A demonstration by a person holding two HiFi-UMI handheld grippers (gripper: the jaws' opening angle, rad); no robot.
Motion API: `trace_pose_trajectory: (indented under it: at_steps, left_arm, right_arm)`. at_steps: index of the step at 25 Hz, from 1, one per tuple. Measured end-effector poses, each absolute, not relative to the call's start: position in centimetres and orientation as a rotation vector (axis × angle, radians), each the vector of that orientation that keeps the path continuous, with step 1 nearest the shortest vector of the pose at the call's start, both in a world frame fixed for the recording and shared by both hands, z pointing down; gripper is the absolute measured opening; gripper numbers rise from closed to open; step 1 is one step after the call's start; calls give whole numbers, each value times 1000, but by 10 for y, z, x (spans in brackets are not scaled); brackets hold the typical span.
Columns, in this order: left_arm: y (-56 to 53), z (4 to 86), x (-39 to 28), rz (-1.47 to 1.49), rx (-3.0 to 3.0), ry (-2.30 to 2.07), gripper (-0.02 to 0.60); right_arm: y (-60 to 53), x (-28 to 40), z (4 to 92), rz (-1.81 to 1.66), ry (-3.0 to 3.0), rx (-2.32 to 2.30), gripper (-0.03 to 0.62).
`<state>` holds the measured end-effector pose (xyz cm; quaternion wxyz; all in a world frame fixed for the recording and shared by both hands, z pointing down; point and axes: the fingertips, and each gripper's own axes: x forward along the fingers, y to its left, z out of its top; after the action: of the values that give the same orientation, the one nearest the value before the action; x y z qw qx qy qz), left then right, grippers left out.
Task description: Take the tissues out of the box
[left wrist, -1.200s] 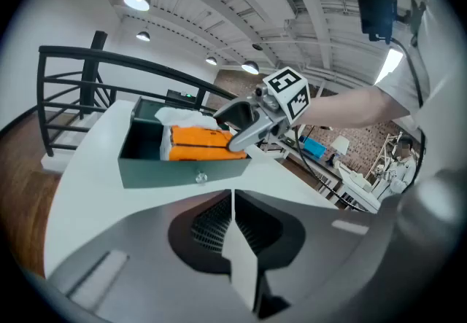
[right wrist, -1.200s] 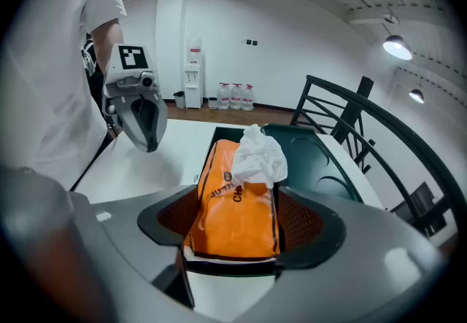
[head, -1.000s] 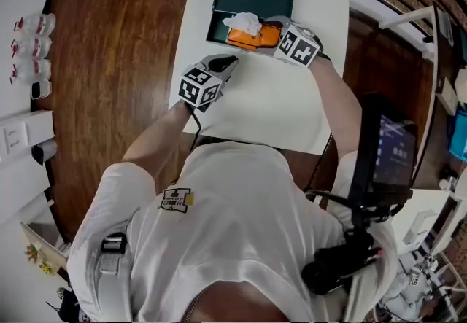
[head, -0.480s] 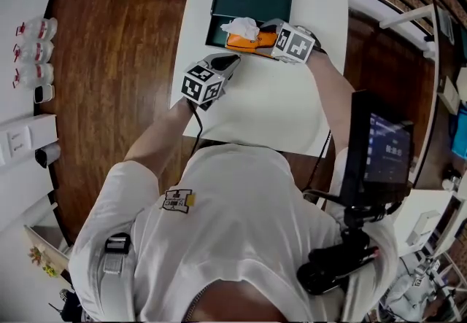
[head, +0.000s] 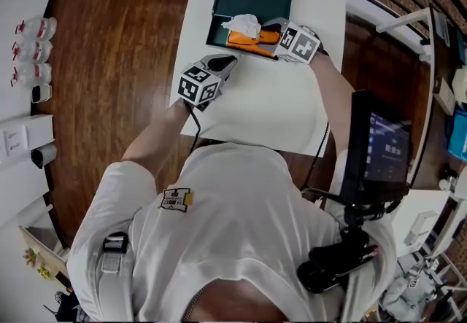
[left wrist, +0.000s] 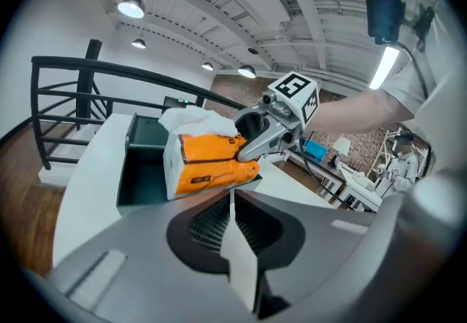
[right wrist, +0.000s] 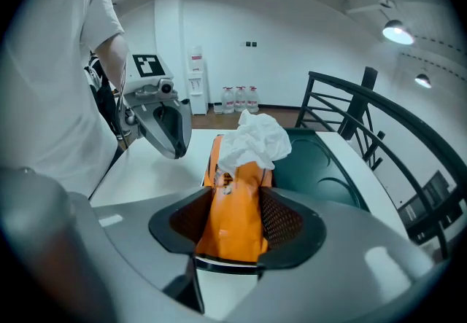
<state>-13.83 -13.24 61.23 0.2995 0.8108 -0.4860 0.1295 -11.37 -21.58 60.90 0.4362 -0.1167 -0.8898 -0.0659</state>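
Right gripper view: right gripper clamps the orange tissue pack at the 6 o'clock rim of the green box; left gripper pinched closed, empty, at the pack's 7 o'clock; risks: soft wrapper slipping from the jaws, pack catching the rim.

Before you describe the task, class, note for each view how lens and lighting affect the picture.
Head view: fisheye bend toward the rim, even light on the white table. Left gripper view: dark round vignette, ceiling lamp glares. Right gripper view: the railing curves, the orange tissue pack looks sharp.
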Motion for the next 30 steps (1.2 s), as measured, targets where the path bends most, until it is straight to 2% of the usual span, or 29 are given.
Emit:
trace_pose_trajectory:
  at_steps: [5, 12, 22, 27, 30]
  left_arm:
    - [-122, 604, -136, 324, 2183, -1274, 1]
    - [-77, 609, -133, 351, 2273, -1148, 2]
    - [-8, 638, -145, 482, 2230, -1099, 2]
    - [-2, 636, -142, 513, 2237, -1098, 2]
    - [-4, 635, -147, 514, 2234, -1107, 11]
  right_arm:
    - [-196, -114, 567, -201, -2303, -252, 198]
    - [-125, -79, 525, -215, -2390, -148, 198]
    - [-37, -42, 593, -146, -2315, -222, 202]
    - [-19, -33, 627, -114, -2264, -289, 230]
    - [-20, -35, 627, -66, -2291, -293, 270]
